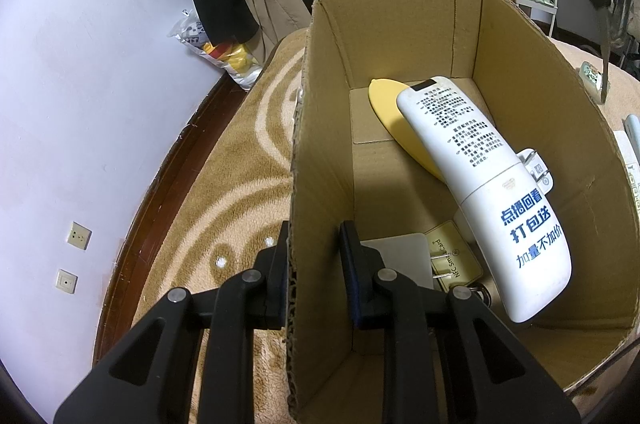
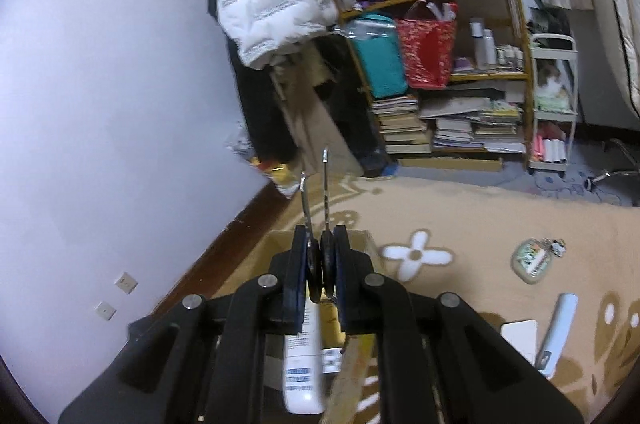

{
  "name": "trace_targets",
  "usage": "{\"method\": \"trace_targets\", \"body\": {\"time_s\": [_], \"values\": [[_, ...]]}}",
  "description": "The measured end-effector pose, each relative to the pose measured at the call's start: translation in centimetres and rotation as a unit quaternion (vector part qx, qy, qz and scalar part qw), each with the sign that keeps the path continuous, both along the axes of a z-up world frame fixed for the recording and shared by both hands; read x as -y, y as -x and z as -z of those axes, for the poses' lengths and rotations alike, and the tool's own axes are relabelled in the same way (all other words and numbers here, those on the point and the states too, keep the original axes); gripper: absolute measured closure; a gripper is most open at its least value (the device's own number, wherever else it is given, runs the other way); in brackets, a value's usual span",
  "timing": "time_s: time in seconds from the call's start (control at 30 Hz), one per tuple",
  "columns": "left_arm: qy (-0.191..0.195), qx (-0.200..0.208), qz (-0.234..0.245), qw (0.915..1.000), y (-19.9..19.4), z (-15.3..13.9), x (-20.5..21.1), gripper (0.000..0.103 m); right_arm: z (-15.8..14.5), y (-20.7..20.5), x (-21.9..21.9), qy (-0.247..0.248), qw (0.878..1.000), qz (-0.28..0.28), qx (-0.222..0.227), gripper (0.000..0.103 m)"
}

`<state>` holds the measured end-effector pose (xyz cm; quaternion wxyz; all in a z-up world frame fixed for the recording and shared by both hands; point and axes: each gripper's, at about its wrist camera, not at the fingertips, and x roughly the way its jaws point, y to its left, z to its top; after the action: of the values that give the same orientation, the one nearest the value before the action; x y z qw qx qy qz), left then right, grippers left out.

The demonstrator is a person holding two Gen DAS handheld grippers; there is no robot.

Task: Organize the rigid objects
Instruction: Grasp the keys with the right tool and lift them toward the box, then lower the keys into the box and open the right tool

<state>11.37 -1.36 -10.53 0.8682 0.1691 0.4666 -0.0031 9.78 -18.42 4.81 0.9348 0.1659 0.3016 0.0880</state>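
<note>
An open cardboard box [image 1: 560,127] stands on the beige carpet. Inside lie a white remote [image 1: 480,183], a yellow oval piece [image 1: 390,107], a white plug adapter [image 1: 400,256] and a gold card [image 1: 452,256]. My left gripper [image 1: 314,236] straddles the box's left wall, one finger outside and one inside, pinching it. My right gripper [image 2: 320,236] is shut on the black handles of a pair of scissors [image 2: 325,183], whose blades point away and stand slightly apart. It hovers above the box [image 2: 276,244], over the remote [image 2: 304,356]. The scissors [image 1: 605,71] also show blurred at the right in the left wrist view.
On the carpet right of the box lie a green keychain case [image 2: 534,260], a white flat square [image 2: 520,338] and a white-and-blue stick [image 2: 558,328]. A crowded shelf [image 2: 440,83] and hanging coats stand behind. A lilac wall [image 2: 100,103] runs along the left.
</note>
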Motion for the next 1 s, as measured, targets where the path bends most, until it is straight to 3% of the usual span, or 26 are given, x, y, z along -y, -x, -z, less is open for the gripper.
{"method": "trace_targets", "body": {"time_s": [0.37, 0.83, 1.0], "values": [[0.006, -0.002, -0.001, 1.0, 0.0, 0.0, -0.2, 0.081, -1.2, 0.9, -4.4, 0.01, 0.998, -0.058, 0.009, 0.09], [0.009, -0.003, 0.0, 1.0, 0.1, -0.1, -0.4, 0.081, 5.3, -1.9, -5.0, 0.028, 0.995, -0.055, -0.073, 0.09], [0.009, -0.004, 0.0, 0.9999, 0.1, -0.1, -0.4, 0.081, 6.9, -2.4, -5.6, 0.074, 0.992, -0.049, -0.092, 0.089]]}}
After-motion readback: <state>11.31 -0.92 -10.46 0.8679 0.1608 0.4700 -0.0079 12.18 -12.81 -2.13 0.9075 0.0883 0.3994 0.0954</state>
